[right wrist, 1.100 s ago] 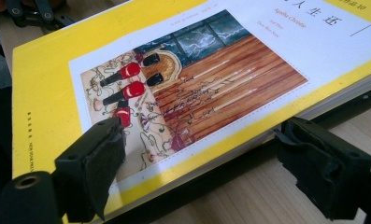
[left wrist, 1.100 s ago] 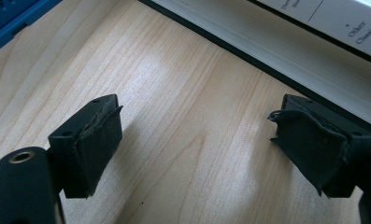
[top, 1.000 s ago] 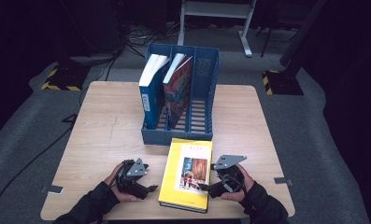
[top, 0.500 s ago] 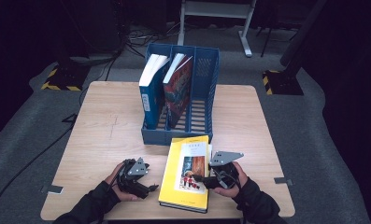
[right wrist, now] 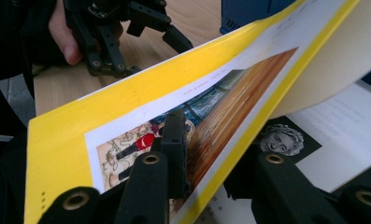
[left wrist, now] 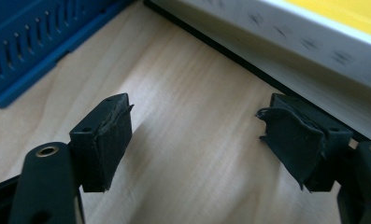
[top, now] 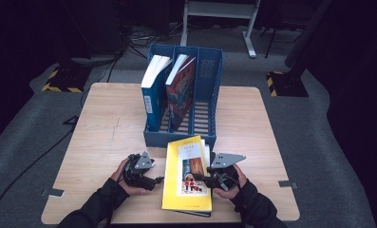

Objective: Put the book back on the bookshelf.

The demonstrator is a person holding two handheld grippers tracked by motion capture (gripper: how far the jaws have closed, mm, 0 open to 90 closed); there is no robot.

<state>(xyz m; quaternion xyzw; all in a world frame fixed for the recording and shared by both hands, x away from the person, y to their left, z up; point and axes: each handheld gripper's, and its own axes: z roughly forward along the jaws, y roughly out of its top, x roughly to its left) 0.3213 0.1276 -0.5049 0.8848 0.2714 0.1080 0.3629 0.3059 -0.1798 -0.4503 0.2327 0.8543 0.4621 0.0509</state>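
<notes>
The right gripper has just been closing and pinches the yellow book's front cover, lifting it. The left gripper waits beside that book, fingers wide and empty. Filing it into the blue rack remains.

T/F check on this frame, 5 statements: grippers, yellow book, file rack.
1. The right gripper pinches the front cover of the yellow book. True; its jaws have just been closing, with the cover between them.
2. The left gripper clamps the book's spine. False; its jaws stand apart over bare table, beside the book's edge, with nothing between them.
3. The blue file rack holds two books. True; the blue book and the red-covered book stand in it.
4. The rack's rightmost slot holds a book. False; it is empty.
5. The yellow book lies shut and flat. False; its cover is lifted off the pages along the right edge.
</notes>
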